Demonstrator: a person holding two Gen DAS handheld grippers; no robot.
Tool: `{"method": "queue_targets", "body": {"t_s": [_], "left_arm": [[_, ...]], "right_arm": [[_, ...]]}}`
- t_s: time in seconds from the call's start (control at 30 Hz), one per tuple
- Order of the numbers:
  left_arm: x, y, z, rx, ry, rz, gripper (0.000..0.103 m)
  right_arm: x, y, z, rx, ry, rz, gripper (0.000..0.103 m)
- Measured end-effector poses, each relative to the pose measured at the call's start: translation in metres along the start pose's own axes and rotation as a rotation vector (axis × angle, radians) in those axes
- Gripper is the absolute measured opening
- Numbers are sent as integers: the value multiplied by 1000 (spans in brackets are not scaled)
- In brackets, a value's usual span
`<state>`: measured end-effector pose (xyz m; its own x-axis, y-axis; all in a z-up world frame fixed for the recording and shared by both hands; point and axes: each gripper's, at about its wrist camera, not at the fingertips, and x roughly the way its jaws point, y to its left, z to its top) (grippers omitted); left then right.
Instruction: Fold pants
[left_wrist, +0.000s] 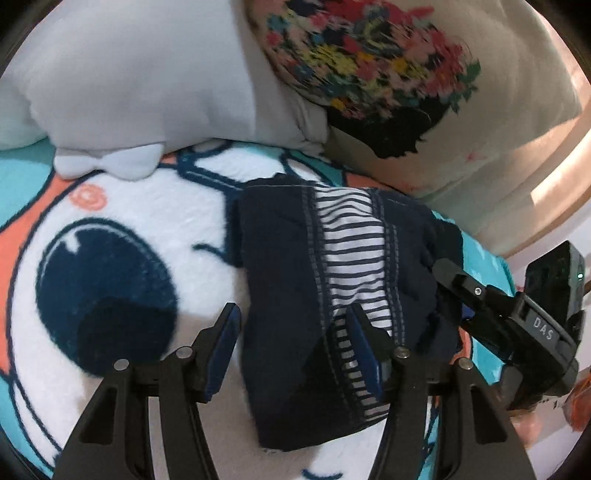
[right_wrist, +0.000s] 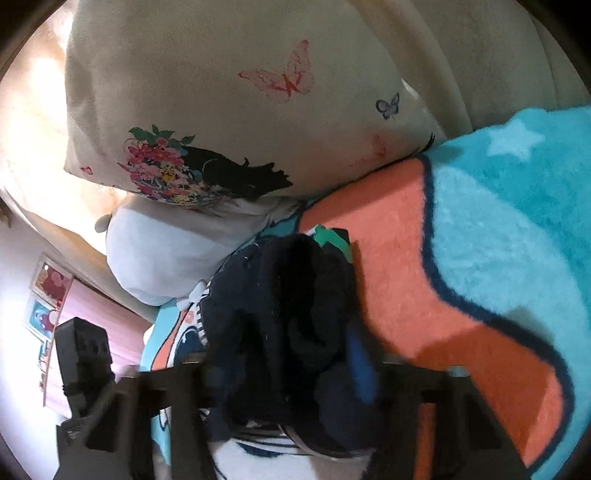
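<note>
In the left wrist view, the navy pants (left_wrist: 332, 295) lie folded into a small bundle on a fleece blanket (left_wrist: 155, 229) with a big cartoon eye printed on it. A white lining with navy stripes shows in the middle of the bundle. The left gripper (left_wrist: 295, 347) is spread wide, with its fingers on either side of the bundle's near left part and not pinching anything. The right gripper (left_wrist: 448, 273) comes in from the right and meets the right edge of the pants. Behind stand a white plush pillow (left_wrist: 147, 74) and a flowered cushion (left_wrist: 461, 147).

In the right wrist view, the pants (right_wrist: 280, 325) fill the space between the right gripper's (right_wrist: 280, 369) fingers, which pinch the dark cloth. Only this view shows the blanket's (right_wrist: 498, 221) turquoise part with a star, the cushion's (right_wrist: 240, 92) butterflies, and pictures on the wall (right_wrist: 46, 295).
</note>
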<state>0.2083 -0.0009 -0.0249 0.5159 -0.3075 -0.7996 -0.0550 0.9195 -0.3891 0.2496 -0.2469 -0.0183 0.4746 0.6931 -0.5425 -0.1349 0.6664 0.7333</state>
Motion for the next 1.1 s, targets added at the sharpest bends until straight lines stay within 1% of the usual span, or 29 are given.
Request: {"method": "queue_targets", "body": {"t_s": [0.03, 0.07, 0.17, 0.2, 0.27, 0.3, 0.37, 0.4, 0.47, 0.5, 0.53, 0.6, 0.63, 0.7, 0.73, 0.8, 0.9, 0.97, 1.03, 1.1], "left_arm": [[0, -3, 1, 8, -3, 1, 56], [-1, -7, 2, 19, -7, 9, 56], [0, -14, 3, 36, -19, 46, 56], [0, -14, 2, 37, -17, 53, 56], [-3, -14, -1, 34, -12, 66, 56], [-7, -14, -4, 34, -14, 80, 56], [-18, -15, -9, 39, -33, 106, 57], [-26, -15, -14, 43, -49, 121, 57], [-38, -17, -22, 50, -76, 153, 57], [-41, -18, -25, 50, -84, 159, 57], [-46, -18, -30, 47, -93, 159, 57], [-57, -19, -38, 42, -109, 147, 57], [-61, -20, -42, 41, -119, 146, 58], [-72, -22, -50, 38, -148, 148, 58], [-74, -24, -53, 36, -159, 154, 59], [-80, -26, -60, 33, -188, 173, 59], [-89, -29, -69, 43, -219, 197, 59], [-96, -32, -75, 60, -244, 215, 59], [-100, -36, -79, 73, -260, 227, 60], [-106, -40, -83, 84, -280, 238, 65]], "right_arm": [[-5, -1, 1, 11, -7, 7, 35], [-10, -1, 0, 16, -13, 9, 34], [-23, -1, -4, 26, -43, -2, 34], [-25, 0, -5, 19, -47, -17, 35], [-27, 1, -8, -1, -47, -79, 36], [-29, 2, -8, -3, -52, -93, 39], [-40, 10, -9, -19, -100, -116, 40], [-47, 17, -9, -42, -135, -111, 41], [-55, 31, -7, -80, -166, -77, 46], [-55, 39, -6, -104, -169, -56, 51], [-51, 44, -5, -121, -160, -43, 54], [-35, 48, -2, -143, -114, -31, 55], [-26, 45, -1, -139, -92, -34, 59], [0, 30, 2, -97, -22, -96, 62], [10, 19, 1, -60, 15, -151, 62], [2, 7, -2, -20, -26, -117, 62], [-21, 3, -11, 11, -82, -127, 62], [-41, 5, -23, 19, -128, -141, 63], [-55, 8, -33, 15, -162, -155, 65], [-70, 13, -45, 9, -191, -170, 67]]}}
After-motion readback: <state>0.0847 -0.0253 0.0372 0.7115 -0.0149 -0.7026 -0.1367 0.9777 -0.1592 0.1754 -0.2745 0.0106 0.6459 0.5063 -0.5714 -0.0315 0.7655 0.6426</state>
